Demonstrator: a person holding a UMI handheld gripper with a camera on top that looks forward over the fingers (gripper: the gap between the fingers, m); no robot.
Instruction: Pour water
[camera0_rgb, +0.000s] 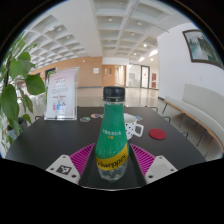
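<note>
A green plastic bottle with a black cap and a yellow label stands upright between my fingers, its base low between the pink pads. My gripper is shut on the bottle; the left pad and the right pad both press its lower sides. Beyond the bottle and slightly to its right, a white cup sits on the dark round table. The bottle hides the cup's left part.
A flat red round lid lies right of the cup. A small round coaster and an upright printed sign stand at the far left of the table. Plant leaves hang over its left side.
</note>
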